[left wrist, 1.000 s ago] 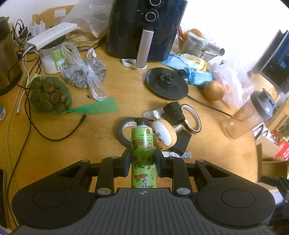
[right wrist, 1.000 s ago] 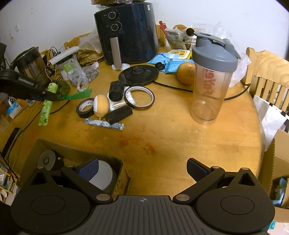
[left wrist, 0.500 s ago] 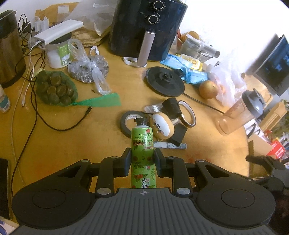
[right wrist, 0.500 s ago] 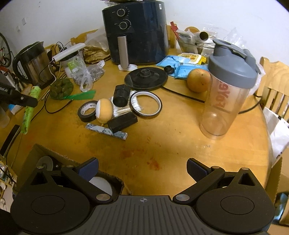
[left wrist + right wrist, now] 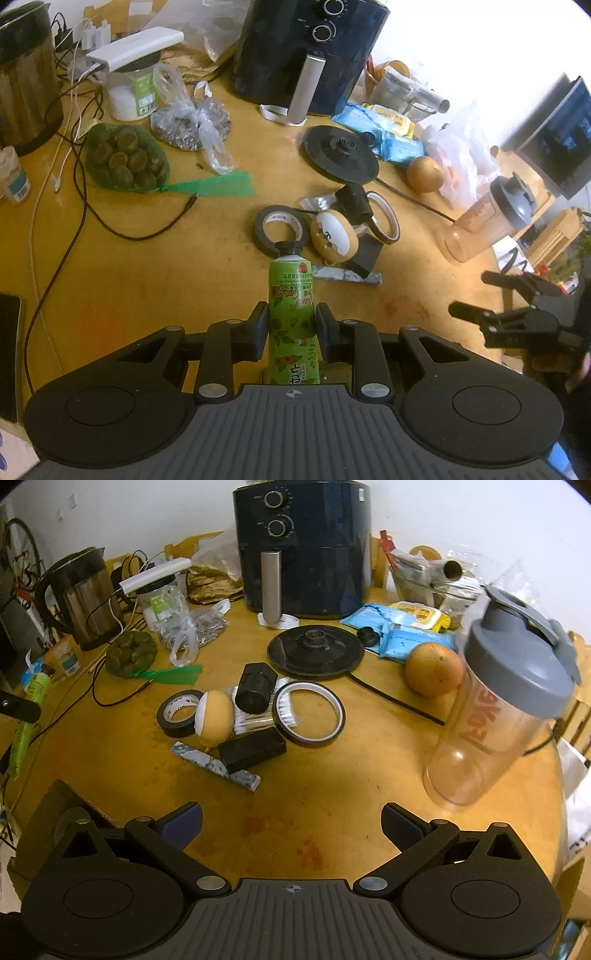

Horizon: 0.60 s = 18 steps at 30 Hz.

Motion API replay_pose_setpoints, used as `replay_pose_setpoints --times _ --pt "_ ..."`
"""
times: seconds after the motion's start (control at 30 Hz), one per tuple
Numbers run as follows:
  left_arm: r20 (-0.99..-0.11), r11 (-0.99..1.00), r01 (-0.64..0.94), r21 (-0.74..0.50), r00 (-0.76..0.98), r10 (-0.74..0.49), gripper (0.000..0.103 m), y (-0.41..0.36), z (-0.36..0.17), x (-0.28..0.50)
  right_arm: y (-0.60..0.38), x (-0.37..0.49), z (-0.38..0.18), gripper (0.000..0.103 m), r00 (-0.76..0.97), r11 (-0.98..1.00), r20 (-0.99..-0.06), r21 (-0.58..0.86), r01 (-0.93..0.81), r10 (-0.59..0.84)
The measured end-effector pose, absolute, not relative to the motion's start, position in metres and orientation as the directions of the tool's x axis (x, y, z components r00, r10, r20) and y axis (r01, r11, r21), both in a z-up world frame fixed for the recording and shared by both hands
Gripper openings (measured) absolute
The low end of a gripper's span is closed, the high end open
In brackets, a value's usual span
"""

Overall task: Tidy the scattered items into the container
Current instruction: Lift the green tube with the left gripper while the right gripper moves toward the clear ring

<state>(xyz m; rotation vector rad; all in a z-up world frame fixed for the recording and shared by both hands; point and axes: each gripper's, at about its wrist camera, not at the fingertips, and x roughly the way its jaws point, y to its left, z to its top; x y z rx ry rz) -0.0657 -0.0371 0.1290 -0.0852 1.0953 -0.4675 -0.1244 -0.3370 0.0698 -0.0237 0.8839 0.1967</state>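
Clamping the green cream tube (image 5: 293, 321), your left hand-held gripper (image 5: 291, 325) hides its lower end; your right hand-held gripper (image 5: 291, 821) stands wide apart, empty, above the counter (image 5: 332, 794). The cardboard box (image 5: 48, 805) is mostly cut off.

Left tool (image 5: 291, 328) tilted downward, jaws clamped tight, right tool (image 5: 291, 823) tilted downward, jaws spread wide

Your left wrist view looks steeply down from the table's (image 5: 110, 295) left, your right from its near edge; both share the central black tape roll (image 5: 281, 229) (image 5: 179, 712).
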Motion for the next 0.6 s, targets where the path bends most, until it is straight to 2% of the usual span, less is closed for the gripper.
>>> replay_pose_setpoints --times 0.17,0.23,0.33,0.6 --pt "-0.84 0.903 0.302 -0.306 0.361 -0.405 0.027 -0.031 0.126 -0.07 -0.333 -0.108 0.063 0.1 0.603 0.973 -0.779 0.04 -0.227 0.173" --pt "-0.84 0.904 0.295 -0.309 0.36 -0.405 0.027 -0.029 0.126 -0.07 -0.331 -0.103 0.059 0.094 0.596 0.969 -0.783 0.033 -0.246 0.178" --pt "-0.84 0.905 0.286 -0.314 0.361 -0.405 0.027 -0.026 0.126 -0.071 -0.328 -0.093 0.054 0.092 0.591 0.963 -0.787 0.017 -0.268 0.178" --pt "-0.843 0.914 0.25 -0.32 0.365 -0.395 0.027 -0.017 0.123 -0.068 -0.321 -0.066 0.039 0.079 0.575 0.946 -0.8 -0.032 -0.324 0.17"
